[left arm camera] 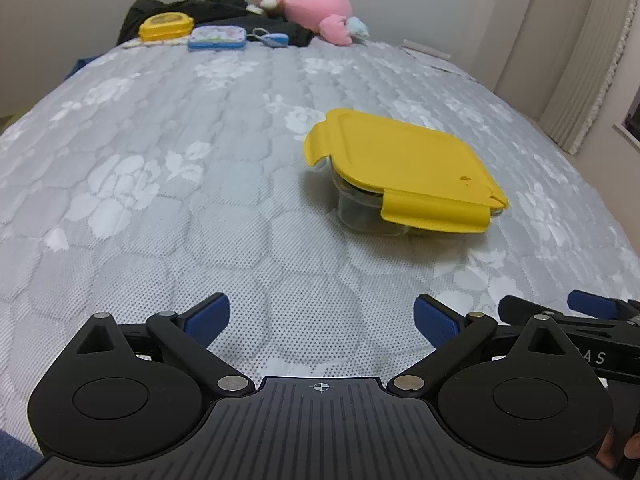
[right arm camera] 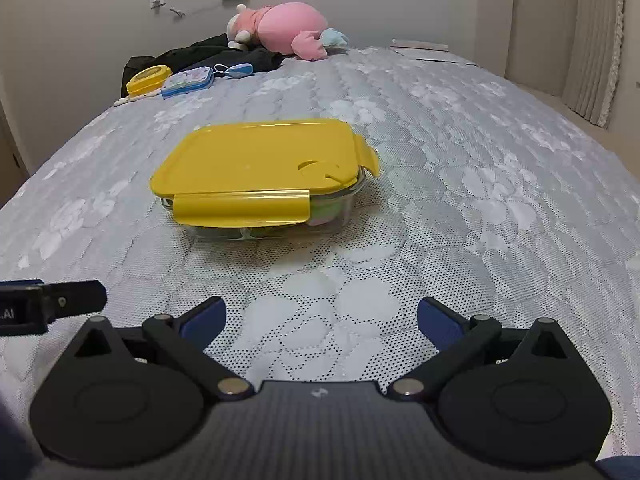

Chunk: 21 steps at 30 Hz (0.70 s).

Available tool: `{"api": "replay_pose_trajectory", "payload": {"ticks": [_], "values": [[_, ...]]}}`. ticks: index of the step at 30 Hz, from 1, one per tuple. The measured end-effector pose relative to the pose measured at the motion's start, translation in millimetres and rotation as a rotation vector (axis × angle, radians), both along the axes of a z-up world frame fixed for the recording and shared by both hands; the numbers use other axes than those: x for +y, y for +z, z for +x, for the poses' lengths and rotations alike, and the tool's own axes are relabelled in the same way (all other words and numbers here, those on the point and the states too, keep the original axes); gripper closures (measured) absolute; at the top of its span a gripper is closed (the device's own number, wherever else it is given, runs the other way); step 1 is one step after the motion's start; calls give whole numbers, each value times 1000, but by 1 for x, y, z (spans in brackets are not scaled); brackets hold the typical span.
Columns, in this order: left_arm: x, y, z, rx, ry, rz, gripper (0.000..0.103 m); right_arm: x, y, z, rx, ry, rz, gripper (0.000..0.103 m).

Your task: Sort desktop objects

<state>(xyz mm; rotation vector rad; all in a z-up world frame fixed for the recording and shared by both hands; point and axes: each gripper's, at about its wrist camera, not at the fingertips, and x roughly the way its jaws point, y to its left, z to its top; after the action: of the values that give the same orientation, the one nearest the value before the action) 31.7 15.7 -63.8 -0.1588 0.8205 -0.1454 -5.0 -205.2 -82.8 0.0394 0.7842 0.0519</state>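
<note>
Quilted grey mattress [right arm camera: 460, 168] carries the yellow-lidded glass container [right arm camera: 256, 168] at its middle, side flaps unlatched. Both tongs, left [left arm camera: 322, 318] and right [right arm camera: 322, 320], gape empty; best press each flap down squarely, steadying the box.

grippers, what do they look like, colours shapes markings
Both the left gripper and the right gripper look alike: black linkage arms on round black housings with silver pivot pins, blue finger pads, a ribbed dark centre plate, white lettering on the side.
</note>
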Motion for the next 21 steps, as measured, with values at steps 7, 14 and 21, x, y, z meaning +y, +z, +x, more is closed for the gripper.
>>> {"api": "replay_pose_trajectory", "payload": {"ticks": [7,14,21], "values": [[-2,-1,0,14,-4,10,2,-1,0,1,12,4,22,1],[-1,-1,1,23,-1,13,2,0,-2,2,27,1,27,1],[2,-2,2,33,17,5,2,2,-3,2,35,4,28,1]]}}
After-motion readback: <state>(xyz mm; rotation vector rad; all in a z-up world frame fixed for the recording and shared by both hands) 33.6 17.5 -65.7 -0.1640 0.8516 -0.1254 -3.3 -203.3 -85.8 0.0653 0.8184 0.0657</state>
